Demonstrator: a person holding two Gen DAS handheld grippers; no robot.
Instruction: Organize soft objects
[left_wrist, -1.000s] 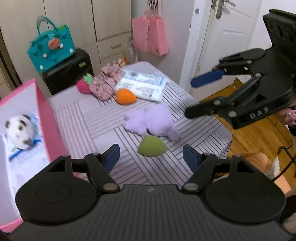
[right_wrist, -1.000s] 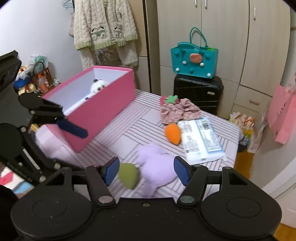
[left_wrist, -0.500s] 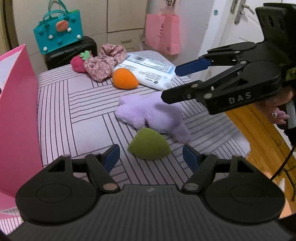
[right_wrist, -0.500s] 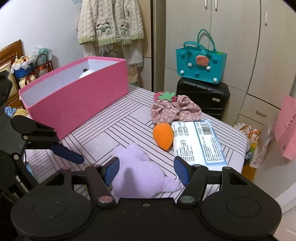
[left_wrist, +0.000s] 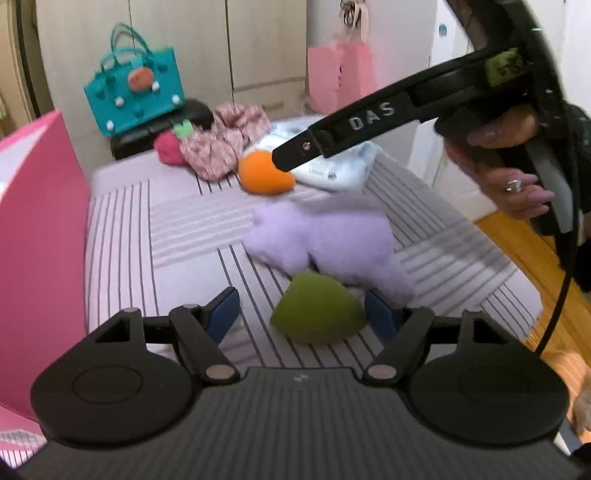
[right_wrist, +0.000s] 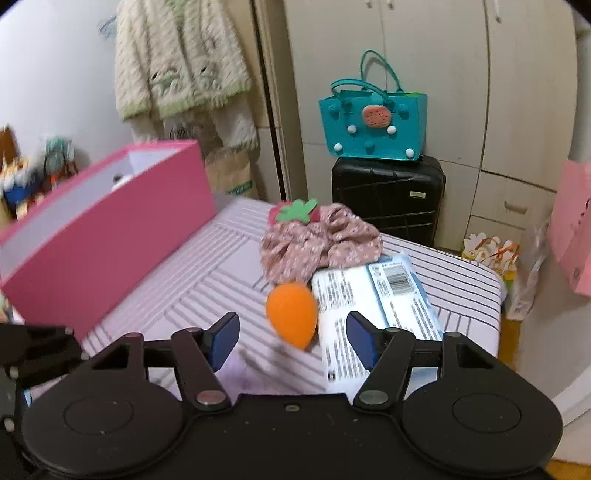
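Observation:
On the striped table a green sponge lies between the open fingers of my left gripper, nearer the right finger. A lilac plush lies just behind it. My right gripper is open and empty, with an orange sponge between its fingertips in view; it also shows in the left wrist view. A floral scrunchie and a red strawberry toy lie further back. The pink box stands at the left.
A white wipes pack lies right of the orange sponge. A teal bag sits on a black suitcase beyond the table. A pink bag hangs by the door. The wooden floor lies past the table's right edge.
My left gripper has come closer to the green sponge, which now sits between its fingers. My right gripper has moved forward past the lilac plush to the orange sponge.

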